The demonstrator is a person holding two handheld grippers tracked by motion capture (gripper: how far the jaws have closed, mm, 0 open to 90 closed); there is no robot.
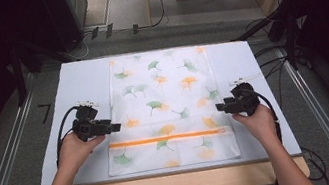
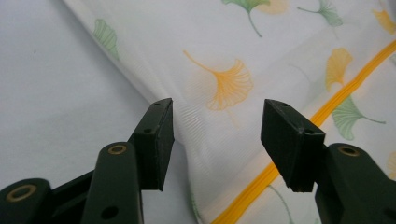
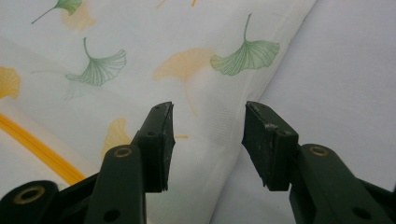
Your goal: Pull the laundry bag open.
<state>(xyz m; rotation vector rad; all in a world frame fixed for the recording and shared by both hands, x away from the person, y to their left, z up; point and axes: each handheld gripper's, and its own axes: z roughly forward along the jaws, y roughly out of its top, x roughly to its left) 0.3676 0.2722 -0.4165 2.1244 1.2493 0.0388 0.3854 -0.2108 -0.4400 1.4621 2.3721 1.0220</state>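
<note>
From the high view, the ginkgo-print mesh bag lay flat along the middle of the table, its orange zipper running parallel to the near edge. I had the left gripper at the bag's left edge and the right gripper at its right edge, level with each other, probably so both sides could be handled evenly. In the left gripper view, my jaws stood spread over the bag's edge, pinching nothing. The right gripper view showed likewise spread jaws above the opposite edge, with no cloth between them.
</note>
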